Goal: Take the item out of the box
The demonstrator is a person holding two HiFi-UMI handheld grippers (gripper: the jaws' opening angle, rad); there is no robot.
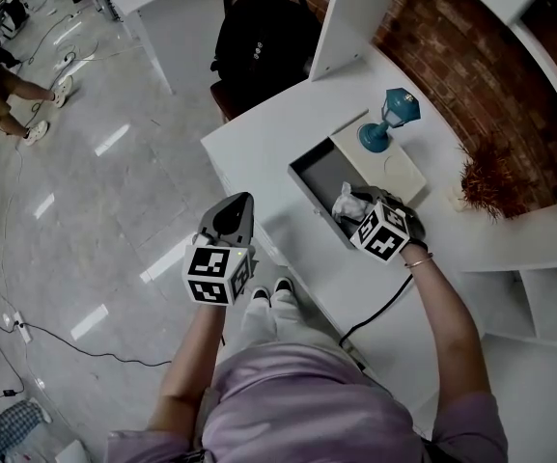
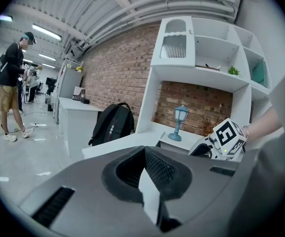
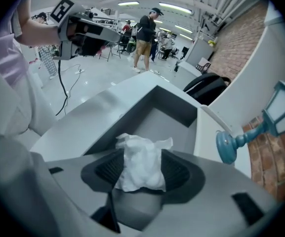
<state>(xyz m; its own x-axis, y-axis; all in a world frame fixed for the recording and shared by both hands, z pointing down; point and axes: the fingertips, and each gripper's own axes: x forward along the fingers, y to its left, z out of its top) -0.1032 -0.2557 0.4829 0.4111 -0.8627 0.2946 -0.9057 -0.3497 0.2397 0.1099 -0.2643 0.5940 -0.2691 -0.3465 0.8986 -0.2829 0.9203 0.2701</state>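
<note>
An open grey box (image 1: pixel 302 186) lies on the white table (image 1: pixel 254 148), its pale lid (image 1: pixel 399 172) leaning beside it. A crumpled white tissue (image 1: pixel 345 201) sits at the box's near end. In the right gripper view the tissue (image 3: pixel 141 164) stands between the two dark pads of my right gripper (image 3: pixel 141 168), which is open wide, with the box's inside (image 3: pixel 169 122) behind it. My left gripper (image 1: pixel 243 201) hangs off the table's near-left edge. Its jaws meet at the tips (image 2: pixel 144 149) with nothing between them.
A blue lantern-shaped lamp (image 1: pixel 391 119) stands on the lid. A dried reddish plant (image 1: pixel 490 177) sits right of it by the brick wall. A black backpack (image 1: pixel 264 37) rests behind the table. A black cable (image 1: pixel 379 307) runs over the near table edge. People (image 3: pixel 144 38) stand far off.
</note>
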